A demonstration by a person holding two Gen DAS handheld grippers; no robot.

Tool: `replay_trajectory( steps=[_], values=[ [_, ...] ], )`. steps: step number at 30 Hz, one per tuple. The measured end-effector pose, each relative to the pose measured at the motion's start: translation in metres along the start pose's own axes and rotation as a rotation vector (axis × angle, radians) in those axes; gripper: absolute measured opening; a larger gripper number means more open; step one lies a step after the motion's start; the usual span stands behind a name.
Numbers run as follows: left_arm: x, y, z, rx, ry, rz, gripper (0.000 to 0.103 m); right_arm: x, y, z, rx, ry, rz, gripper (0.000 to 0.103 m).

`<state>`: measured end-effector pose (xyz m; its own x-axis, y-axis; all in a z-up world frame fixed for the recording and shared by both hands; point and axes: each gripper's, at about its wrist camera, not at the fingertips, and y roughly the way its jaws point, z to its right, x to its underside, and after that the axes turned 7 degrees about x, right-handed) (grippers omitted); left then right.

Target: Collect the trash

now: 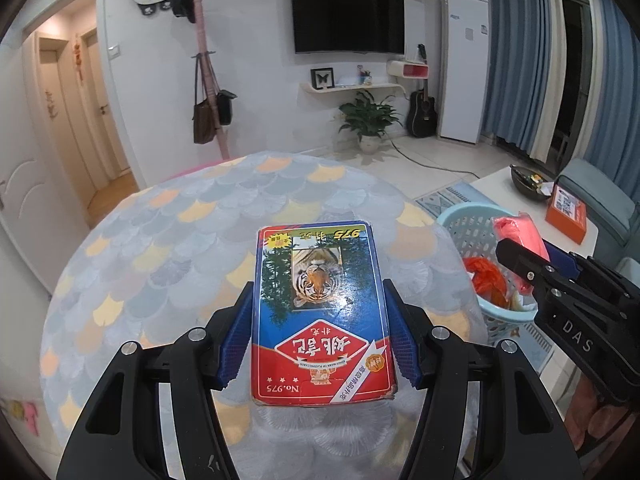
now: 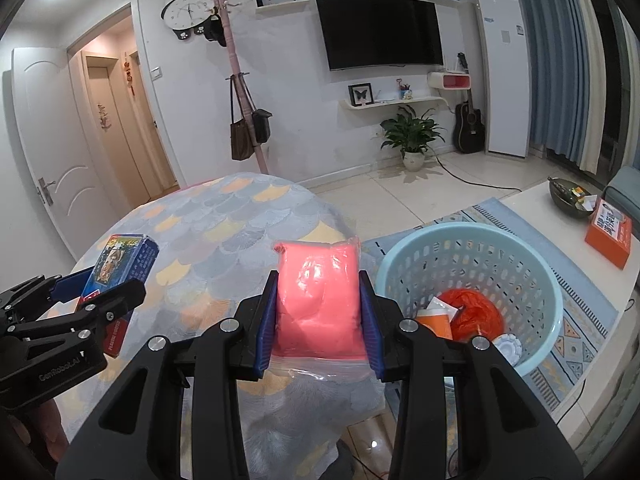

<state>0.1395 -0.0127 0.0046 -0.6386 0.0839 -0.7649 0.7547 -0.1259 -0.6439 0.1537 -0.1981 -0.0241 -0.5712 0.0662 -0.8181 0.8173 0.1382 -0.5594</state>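
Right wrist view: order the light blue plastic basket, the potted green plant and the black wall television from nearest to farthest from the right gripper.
1. Light blue plastic basket, on the floor just right of the right gripper.
2. Potted green plant, on the floor by the far wall.
3. Black wall television, mounted high above the plant.

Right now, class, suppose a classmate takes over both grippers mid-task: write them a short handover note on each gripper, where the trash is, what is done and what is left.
Left gripper: jaws shut on the playing-card box, held above the round table.
Right gripper: jaws shut on the pink bag, at the table's edge beside the blue basket.
Basket: on the floor to the right of the table, already holding an orange bag and a few other pieces.
Done: both items picked up.
Left: carry each over the basket and release; the pink bag is nearer, so it probably goes first.
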Motion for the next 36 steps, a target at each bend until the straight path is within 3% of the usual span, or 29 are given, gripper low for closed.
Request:
replay_trajectory(
  steps=[13,18,24,30,36],
  values=[
    [0.006,-0.002,-0.027,-0.072,-0.043,-0.009,0.061,0.001,0.020,-0.047,-0.137,-0.081,-0.029,0.035],
    [0.011,0.001,-0.041,-0.085,-0.061,-0.033,0.063,0.004,0.029,-0.054,-0.142,-0.088,-0.055,0.037],
    [0.014,-0.001,-0.052,-0.089,-0.076,-0.039,0.069,0.003,0.024,-0.056,-0.145,-0.084,-0.044,0.053],
    [0.011,-0.017,-0.073,-0.115,-0.133,-0.004,0.072,-0.004,0.019,-0.055,-0.138,-0.079,-0.023,0.057],
    [0.022,-0.017,-0.077,-0.116,-0.152,-0.032,0.073,-0.005,0.024,-0.059,-0.136,-0.088,-0.032,0.059]
  ],
)
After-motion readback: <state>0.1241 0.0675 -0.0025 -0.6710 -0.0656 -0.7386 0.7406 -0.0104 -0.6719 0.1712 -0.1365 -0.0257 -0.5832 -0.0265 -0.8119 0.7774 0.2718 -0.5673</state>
